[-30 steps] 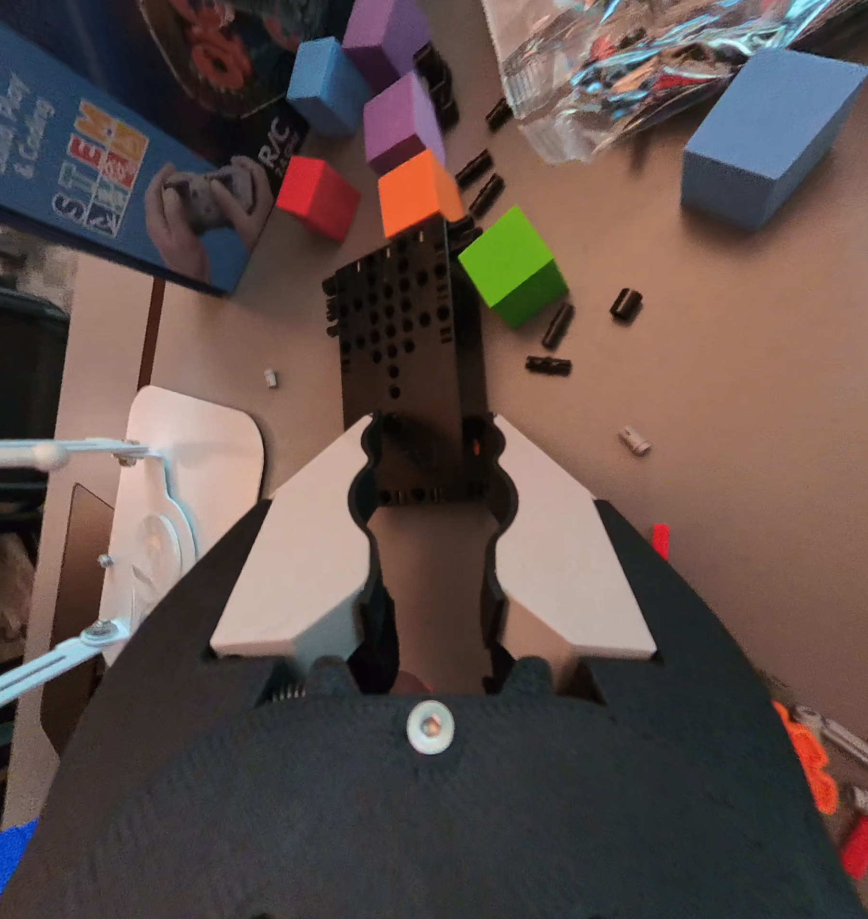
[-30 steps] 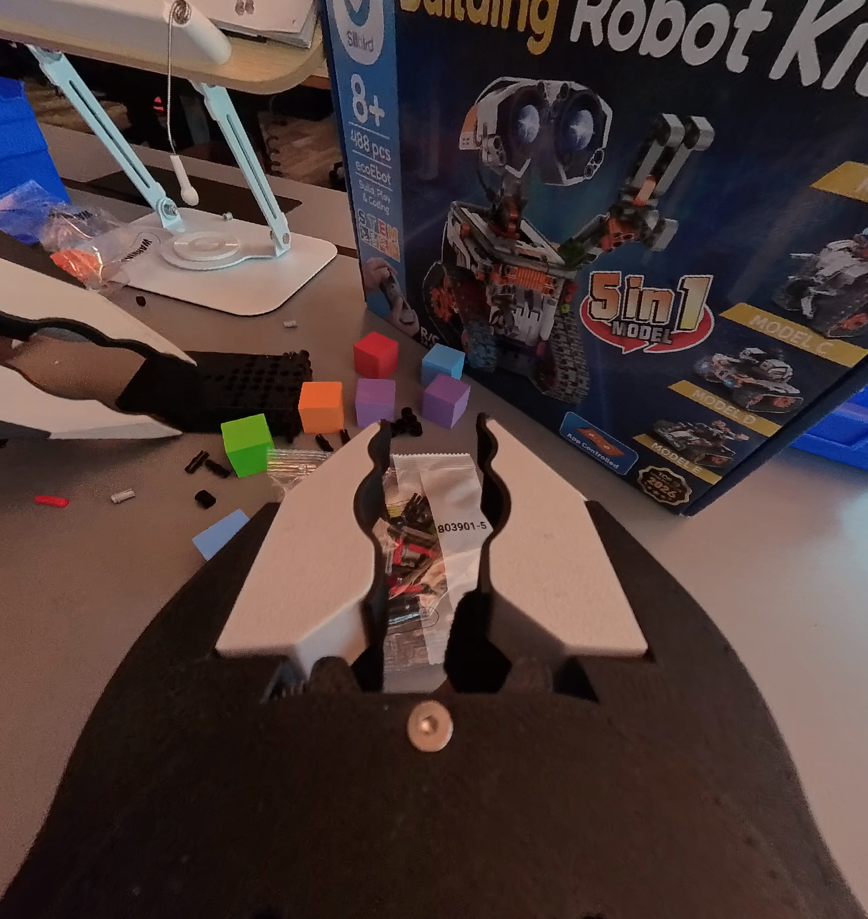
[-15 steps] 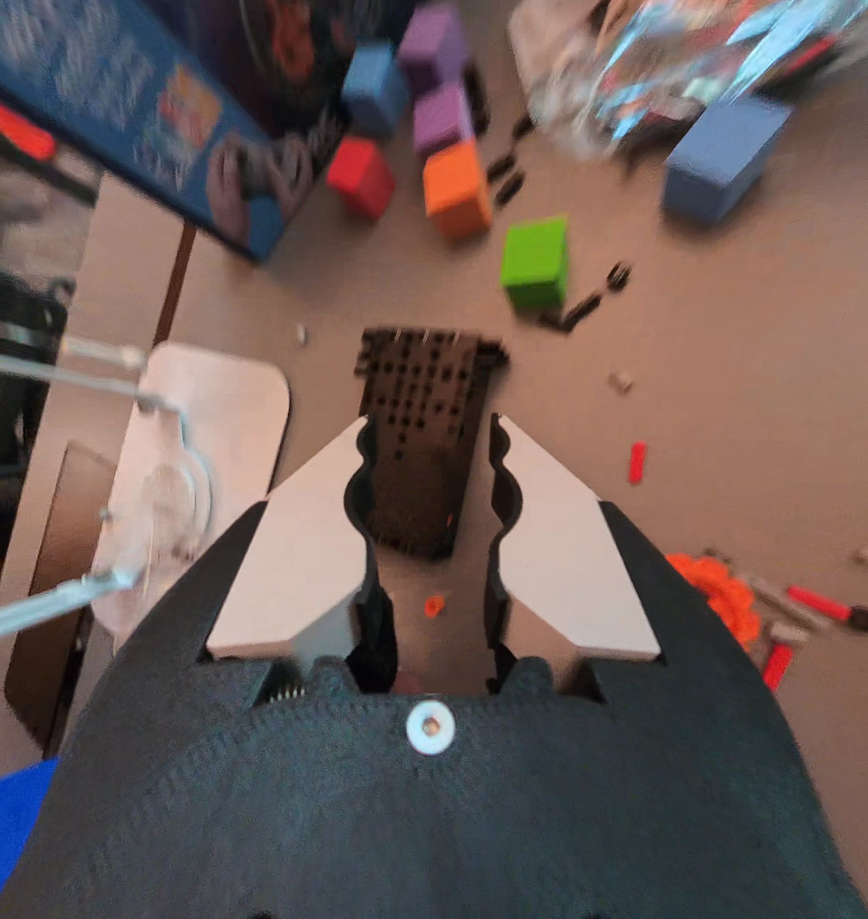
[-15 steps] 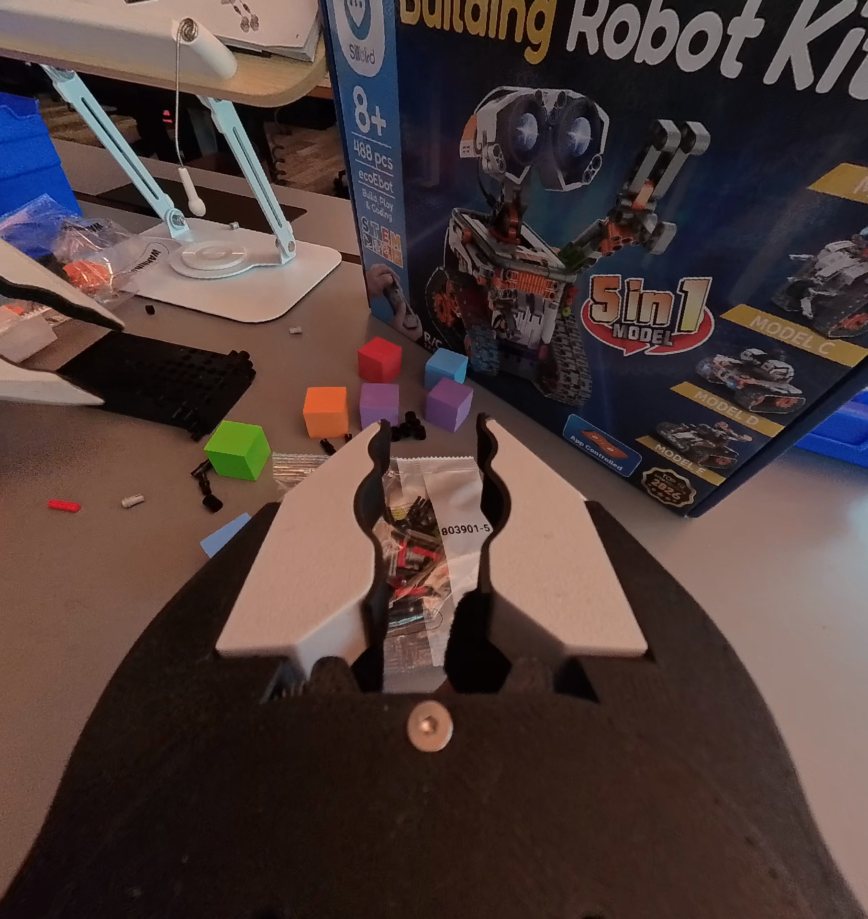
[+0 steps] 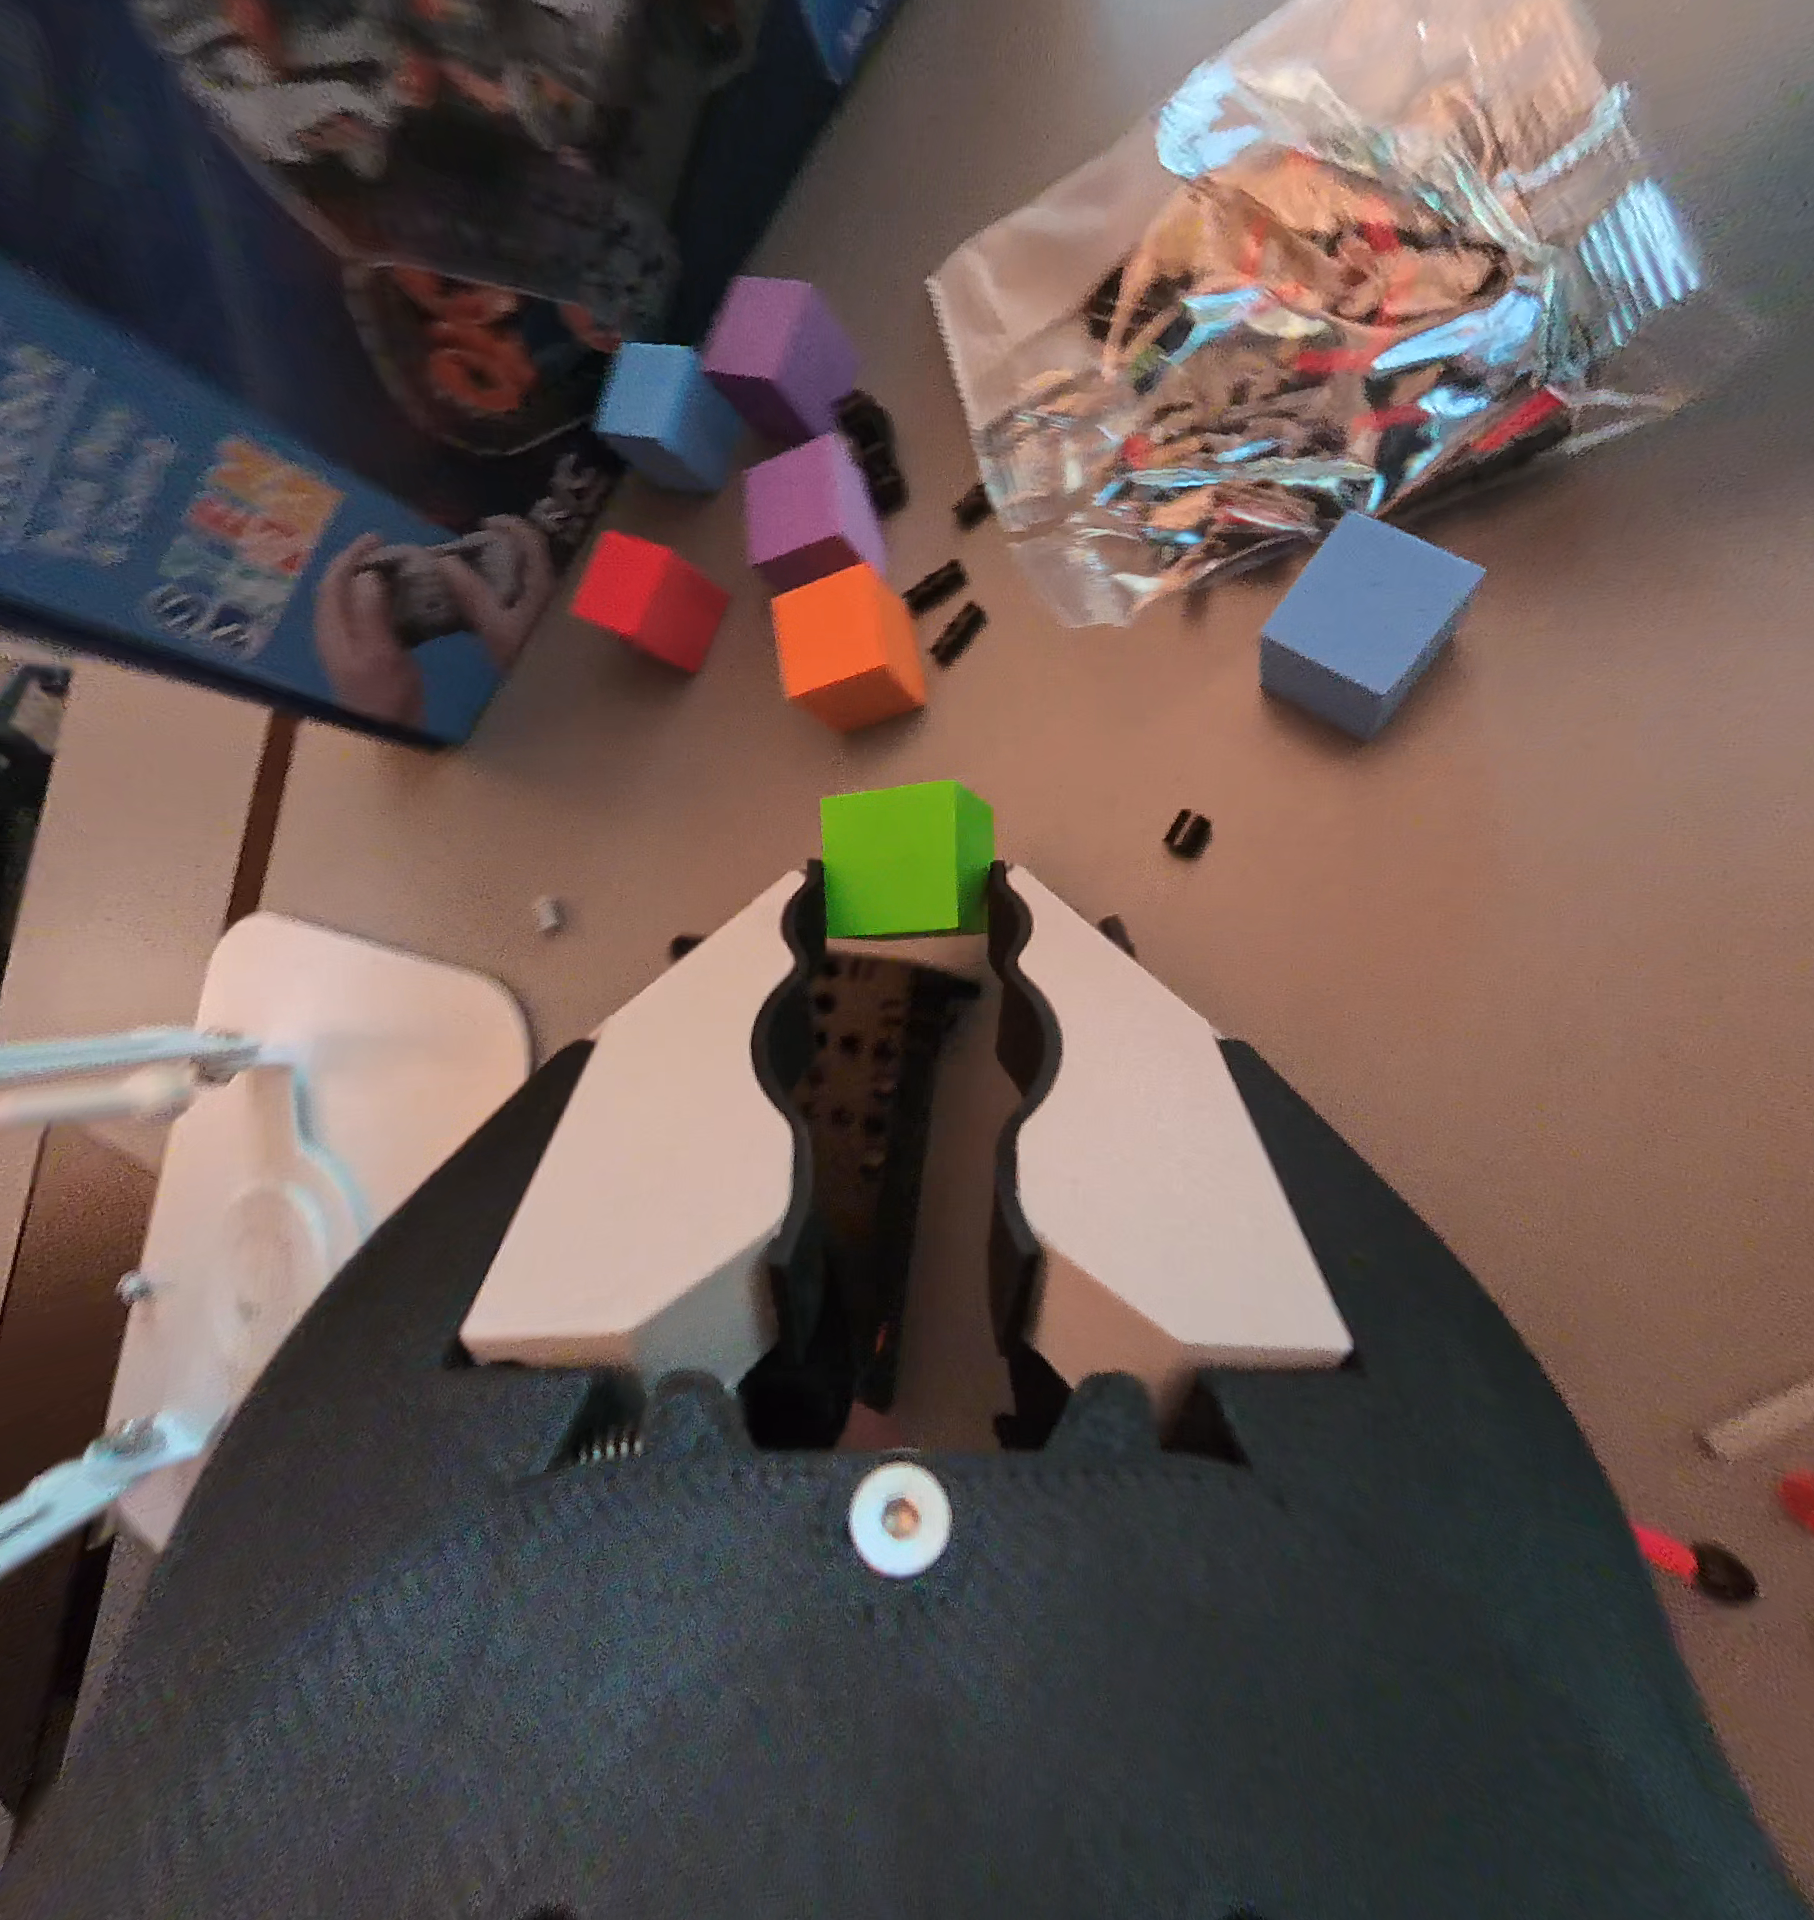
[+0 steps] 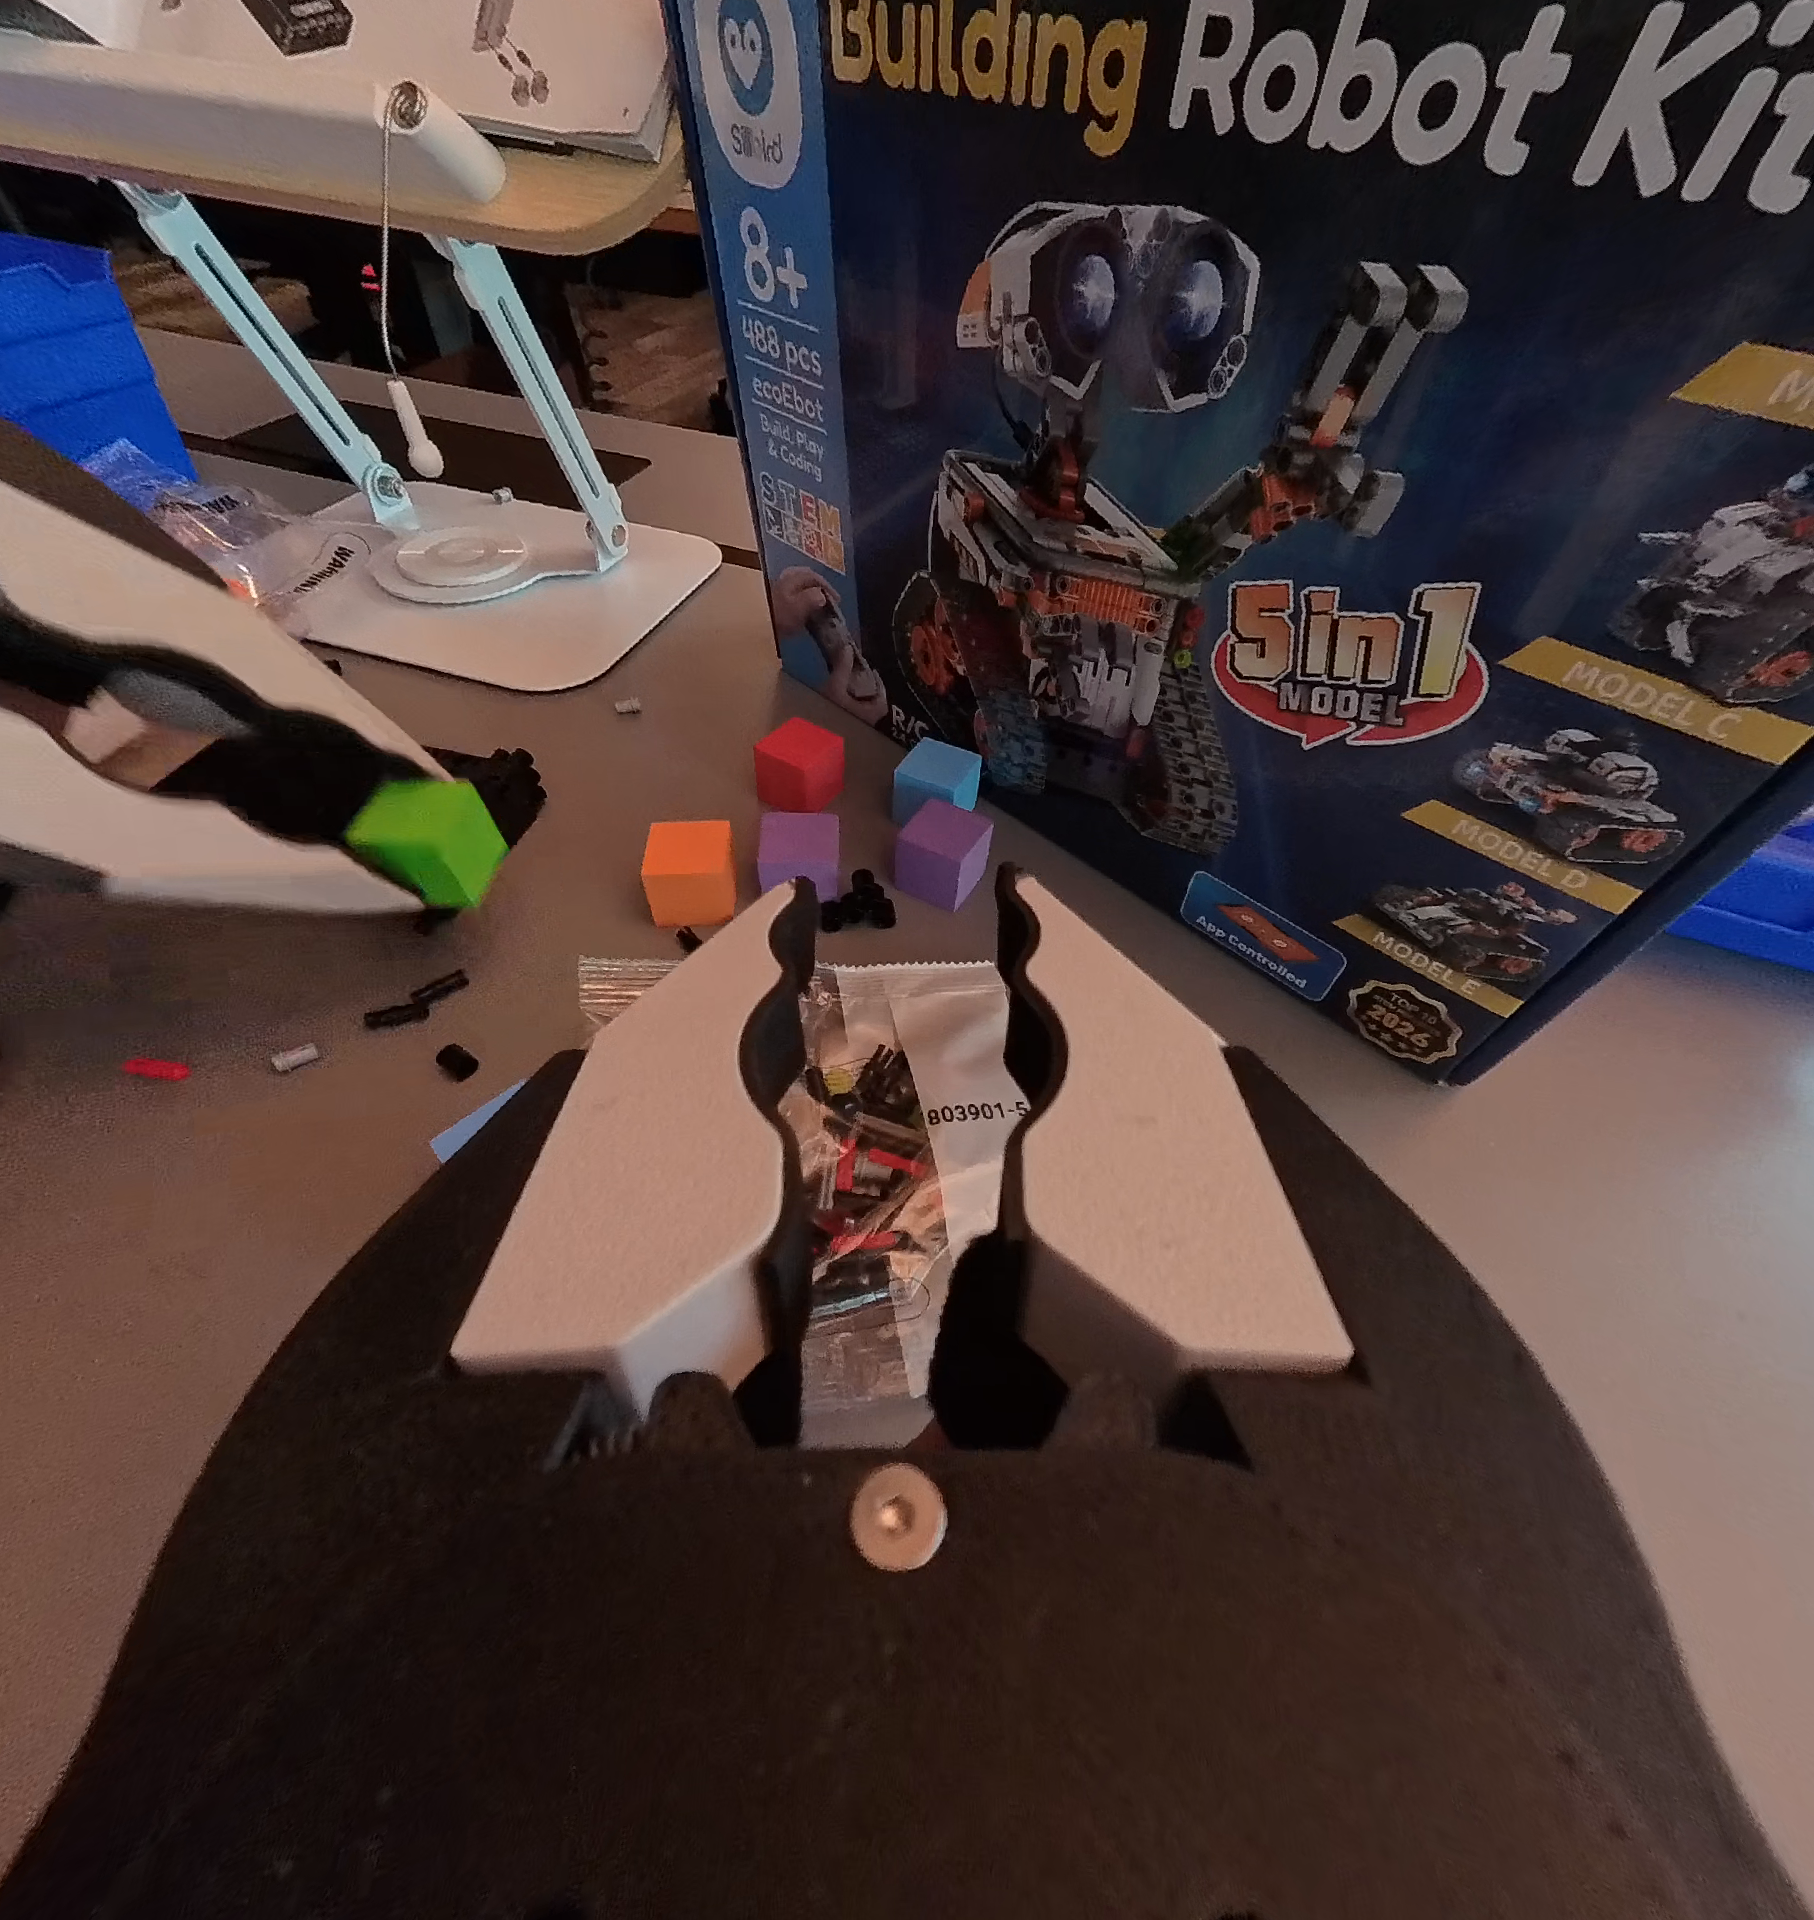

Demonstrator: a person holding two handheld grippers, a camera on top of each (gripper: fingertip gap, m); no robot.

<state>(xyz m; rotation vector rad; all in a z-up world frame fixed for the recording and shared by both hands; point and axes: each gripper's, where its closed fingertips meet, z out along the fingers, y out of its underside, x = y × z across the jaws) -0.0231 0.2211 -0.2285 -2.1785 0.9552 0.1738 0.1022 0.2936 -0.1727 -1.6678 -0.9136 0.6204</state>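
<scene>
My left gripper is shut on a green cube, pinched between its fingertips. In the right wrist view the cube sits at the tips of the left gripper's white fingers, just above the table. A black perforated plate lies flat on the table under the left gripper. My right gripper is open and empty. It hovers over a clear plastic bag of small parts, which lies on the table between its fingers. The bag also shows in the left wrist view.
A big dark blue kit box stands at the back. In front of it are an orange cube, a red cube, two purple cubes, a blue cube and a larger blue block. A white stand base is on the left. Small black pins are scattered. The tips of one gripper are about 15 centimetres away from the tips of the other.
The left gripper let go of the black plate, which now lies on the table. It moved forward and closed on the green cube. The right gripper barely moved.
</scene>
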